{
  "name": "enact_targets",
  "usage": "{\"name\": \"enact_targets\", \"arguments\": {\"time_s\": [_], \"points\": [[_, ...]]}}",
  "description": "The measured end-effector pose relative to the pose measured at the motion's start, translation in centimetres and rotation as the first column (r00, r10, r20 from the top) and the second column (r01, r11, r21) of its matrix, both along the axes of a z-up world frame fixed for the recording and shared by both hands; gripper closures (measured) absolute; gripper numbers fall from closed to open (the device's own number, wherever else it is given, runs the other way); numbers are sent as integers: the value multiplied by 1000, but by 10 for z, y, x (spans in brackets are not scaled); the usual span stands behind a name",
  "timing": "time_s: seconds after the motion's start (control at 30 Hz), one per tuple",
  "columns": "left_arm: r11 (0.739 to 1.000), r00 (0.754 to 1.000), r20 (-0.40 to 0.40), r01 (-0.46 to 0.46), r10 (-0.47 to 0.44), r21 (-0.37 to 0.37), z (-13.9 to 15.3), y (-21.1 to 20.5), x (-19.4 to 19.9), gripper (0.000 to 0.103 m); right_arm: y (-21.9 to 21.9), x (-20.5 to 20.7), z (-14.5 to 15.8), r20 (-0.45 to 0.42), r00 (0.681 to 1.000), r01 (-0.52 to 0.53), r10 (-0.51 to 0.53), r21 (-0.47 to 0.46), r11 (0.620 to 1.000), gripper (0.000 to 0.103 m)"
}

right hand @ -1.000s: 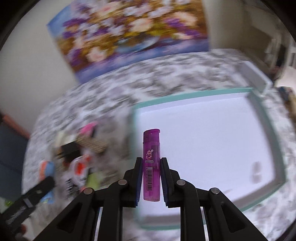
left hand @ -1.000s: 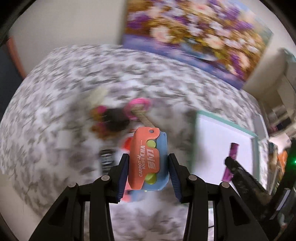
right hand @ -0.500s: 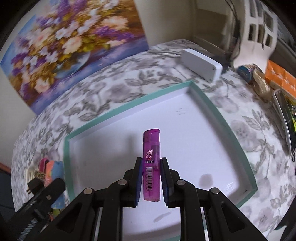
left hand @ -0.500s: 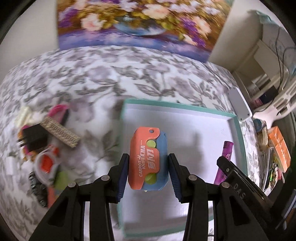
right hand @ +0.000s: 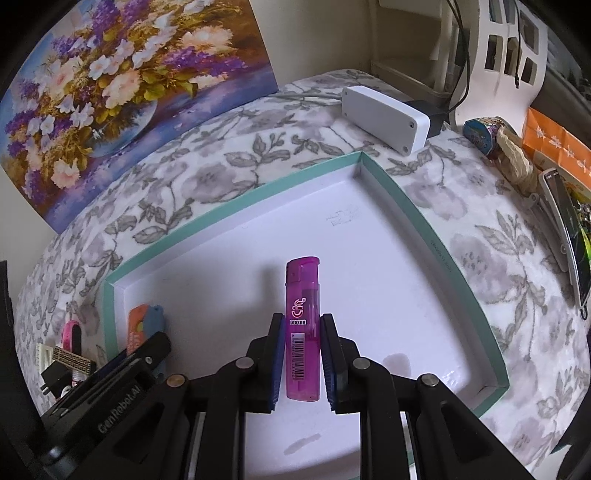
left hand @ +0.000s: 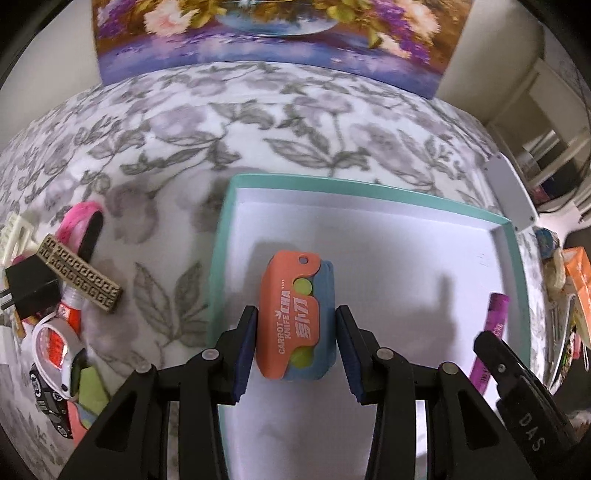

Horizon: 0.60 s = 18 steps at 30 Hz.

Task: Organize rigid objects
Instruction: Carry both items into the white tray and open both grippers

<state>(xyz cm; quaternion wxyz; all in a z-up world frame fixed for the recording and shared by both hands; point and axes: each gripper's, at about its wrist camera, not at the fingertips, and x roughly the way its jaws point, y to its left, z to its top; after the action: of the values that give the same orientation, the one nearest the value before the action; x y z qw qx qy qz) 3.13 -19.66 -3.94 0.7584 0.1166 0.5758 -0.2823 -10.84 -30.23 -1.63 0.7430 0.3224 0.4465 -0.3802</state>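
Both grippers hover over the tray (right hand: 436, 229), left gripper (left hand: 295, 332) clamping the carrot knife toy (left hand: 295, 317), right gripper (right hand: 303, 350) pinching the purple lighter (right hand: 302, 332), so I'd lower them well apart before letting go.

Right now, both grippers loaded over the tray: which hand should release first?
Right, marginally. The right gripper holds the purple lighter over open tray floor. The left gripper holds the carrot knife toy close to the tray's left wall.

The painting (left hand: 273, 33) is cropped at the top; the right gripper (left hand: 491, 354) hides the lighter's (left hand: 496, 314) lower half.
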Motion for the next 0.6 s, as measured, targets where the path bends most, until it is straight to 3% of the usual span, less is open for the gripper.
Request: {"name": "enact_targets", "arguments": {"time_s": [0.33, 0.6], "points": [[997, 997, -16, -75, 75, 3, -2, 21, 11, 59, 7, 7, 2, -8, 999, -40, 40, -15, 999, 83], [999, 999, -2, -50, 50, -11, 7, 22, 7, 59, 15, 15, 2, -15, 997, -80, 80, -22, 997, 83]]}}
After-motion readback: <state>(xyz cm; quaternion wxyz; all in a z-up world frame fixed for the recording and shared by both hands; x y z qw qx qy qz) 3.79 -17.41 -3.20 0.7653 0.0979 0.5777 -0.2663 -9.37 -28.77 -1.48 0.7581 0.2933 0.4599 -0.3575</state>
